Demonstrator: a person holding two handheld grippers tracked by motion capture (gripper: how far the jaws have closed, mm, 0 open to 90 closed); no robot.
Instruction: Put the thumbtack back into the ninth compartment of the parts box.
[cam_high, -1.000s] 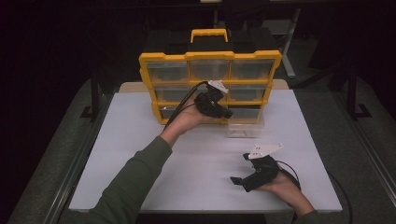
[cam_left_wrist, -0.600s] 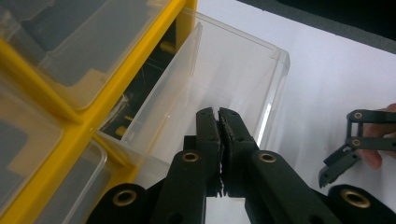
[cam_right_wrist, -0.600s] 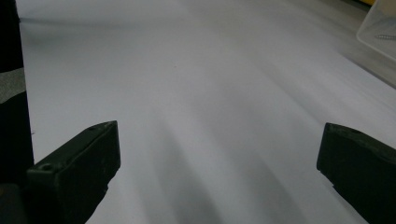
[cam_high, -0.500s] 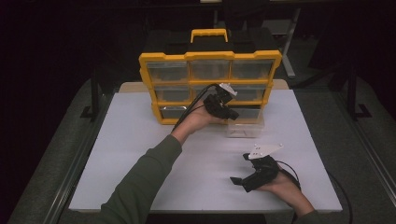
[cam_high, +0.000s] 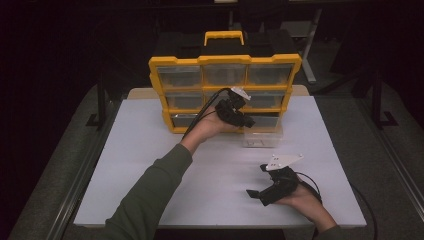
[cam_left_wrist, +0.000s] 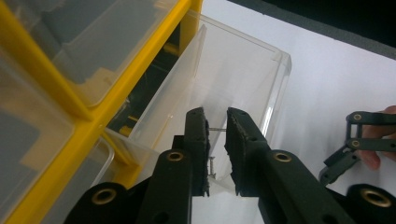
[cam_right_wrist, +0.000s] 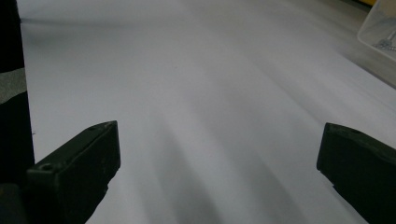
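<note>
A yellow organizer (cam_high: 225, 62) with clear drawers stands at the back of the white table. One clear drawer (cam_high: 262, 137) is pulled out at its bottom right and rests on the table. My left gripper (cam_high: 248, 121) hovers over that drawer, its jaws nearly together. In the left gripper view the left gripper (cam_left_wrist: 215, 115) pinches a small metal screw (cam_left_wrist: 215, 129) above the drawer (cam_left_wrist: 243, 70). My right gripper (cam_high: 256, 181) rests open at the front right of the table. Its jaws are wide apart in the right gripper view (cam_right_wrist: 219, 140), with nothing between them.
The white table top (cam_high: 150, 165) has free room at the left and in the middle. Dark floor and stand legs surround the table. In the right gripper view, the drawer's corner (cam_right_wrist: 380, 28) with several small screws inside sits at the top right.
My left gripper has moved right along the organizer's front and now sits over the pulled-out drawer. The right gripper has stayed in place.
</note>
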